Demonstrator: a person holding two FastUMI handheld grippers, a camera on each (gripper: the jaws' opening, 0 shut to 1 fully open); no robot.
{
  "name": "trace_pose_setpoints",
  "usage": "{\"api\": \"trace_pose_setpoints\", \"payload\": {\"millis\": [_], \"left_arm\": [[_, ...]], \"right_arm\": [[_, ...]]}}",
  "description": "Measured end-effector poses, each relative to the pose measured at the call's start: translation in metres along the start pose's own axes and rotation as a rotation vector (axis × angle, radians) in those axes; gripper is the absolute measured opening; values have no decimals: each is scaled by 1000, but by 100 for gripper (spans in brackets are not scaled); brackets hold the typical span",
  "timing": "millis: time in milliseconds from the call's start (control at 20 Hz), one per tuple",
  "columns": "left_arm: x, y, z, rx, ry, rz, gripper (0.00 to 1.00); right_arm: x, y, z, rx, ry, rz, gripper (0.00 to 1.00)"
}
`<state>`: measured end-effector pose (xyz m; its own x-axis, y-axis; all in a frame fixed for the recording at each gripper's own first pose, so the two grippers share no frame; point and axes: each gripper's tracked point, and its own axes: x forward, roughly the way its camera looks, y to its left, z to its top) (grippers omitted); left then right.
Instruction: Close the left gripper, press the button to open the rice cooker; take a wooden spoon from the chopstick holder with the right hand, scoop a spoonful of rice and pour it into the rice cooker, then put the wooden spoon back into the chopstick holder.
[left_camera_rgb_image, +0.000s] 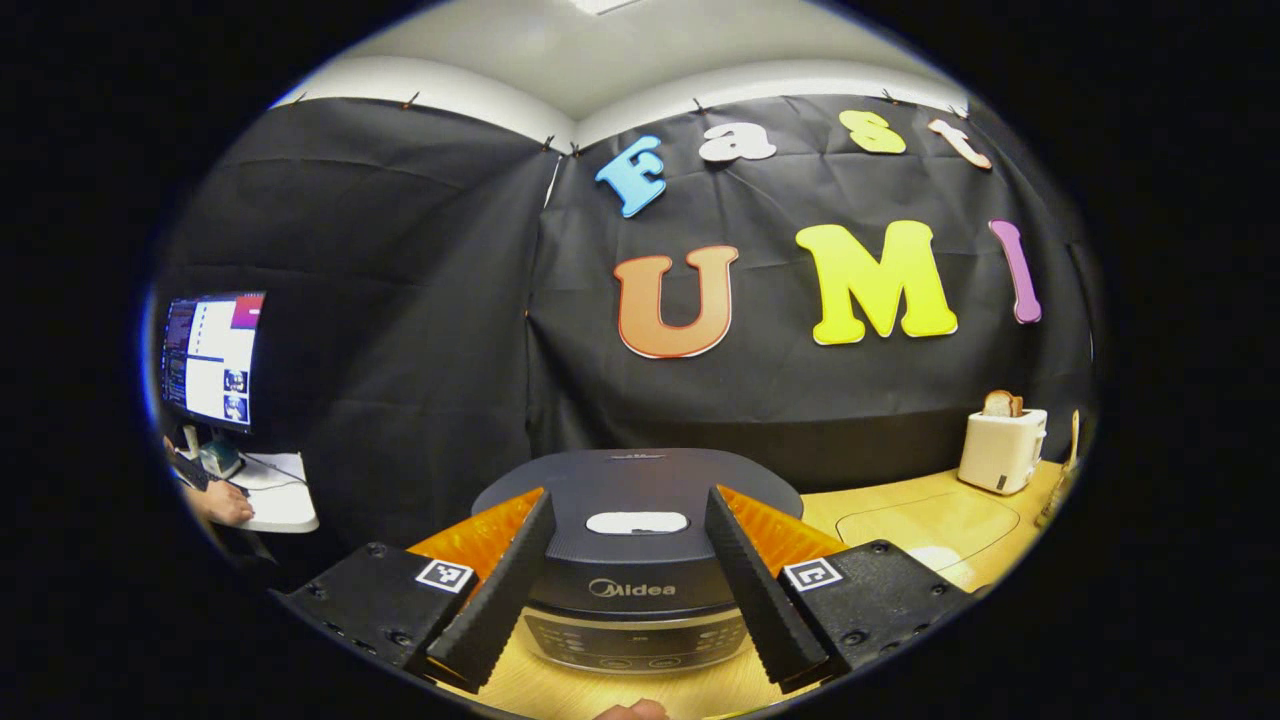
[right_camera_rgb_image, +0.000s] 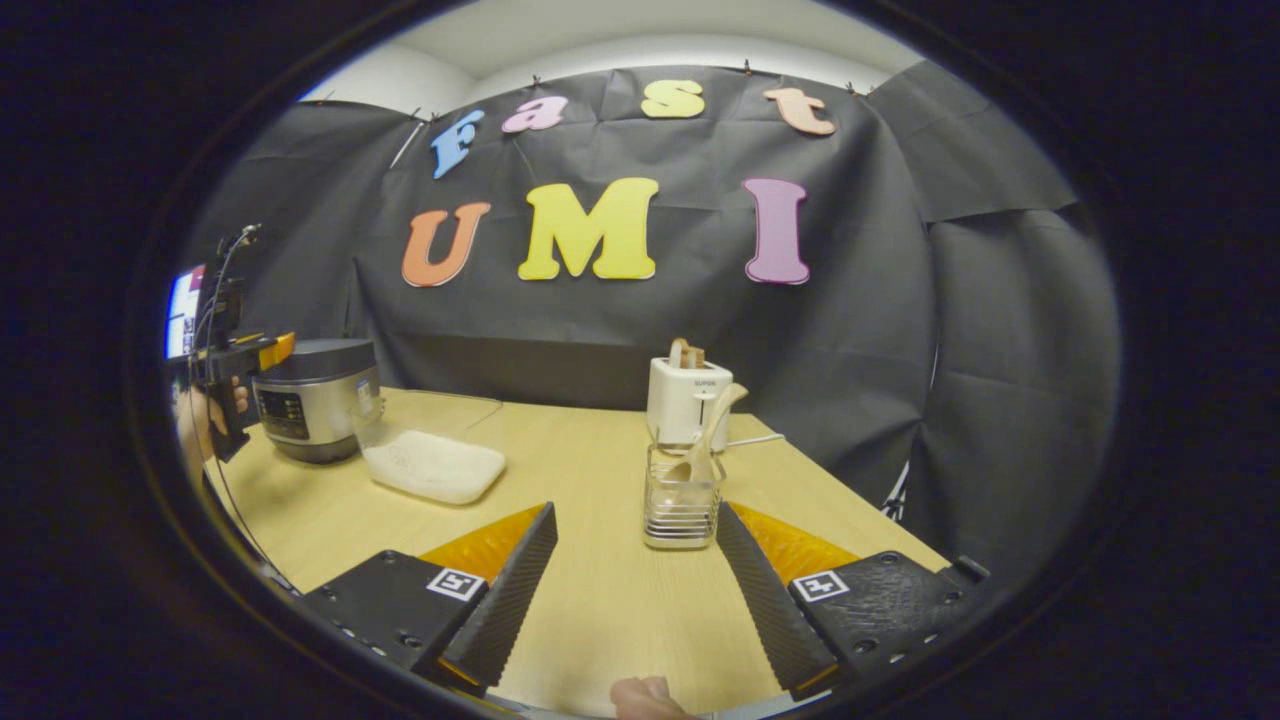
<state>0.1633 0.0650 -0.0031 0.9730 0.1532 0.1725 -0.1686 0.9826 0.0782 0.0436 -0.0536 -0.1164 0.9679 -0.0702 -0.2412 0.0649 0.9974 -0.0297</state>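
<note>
Left gripper view: close above the dark, round-lidded rice cooker, facing the booth's back wall, low over the pale wooden table. Right gripper view: farther back, above the table's near edge, facing a wire chopstick holder. Shared: cooker, table, and white toaster.

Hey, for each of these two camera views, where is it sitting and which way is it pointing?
Left gripper view: rides the left gripper, close in front of the rice cooker, facing its closed lid; both open fingers show.
Right gripper view: rides the right gripper, low over the table, facing the chopstick holder with the wooden spoon; the left gripper appears far left.
Shared: rice cooker, toaster, table.
</note>
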Motion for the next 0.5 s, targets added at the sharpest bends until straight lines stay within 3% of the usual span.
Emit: {"api": "trace_pose_setpoints", "payload": {"millis": [150, 250, 400, 500], "left_arm": [[-33, -6, 7, -13, -8, -3, 96], [-64, -20, 19, -76, -22, -44, 96], [-107, -16, 30, -113, 25, -43, 96], [-129, -27, 39, -112, 34, -85, 96]], "right_arm": [[-11, 4, 10, -3, -26, -6, 97], [-21, 10, 21, -5, -48, -3, 95], [-38, 23, 45, 13, -88, 7, 96], [-53, 34, 66, 30, -122, 26, 97]]}}
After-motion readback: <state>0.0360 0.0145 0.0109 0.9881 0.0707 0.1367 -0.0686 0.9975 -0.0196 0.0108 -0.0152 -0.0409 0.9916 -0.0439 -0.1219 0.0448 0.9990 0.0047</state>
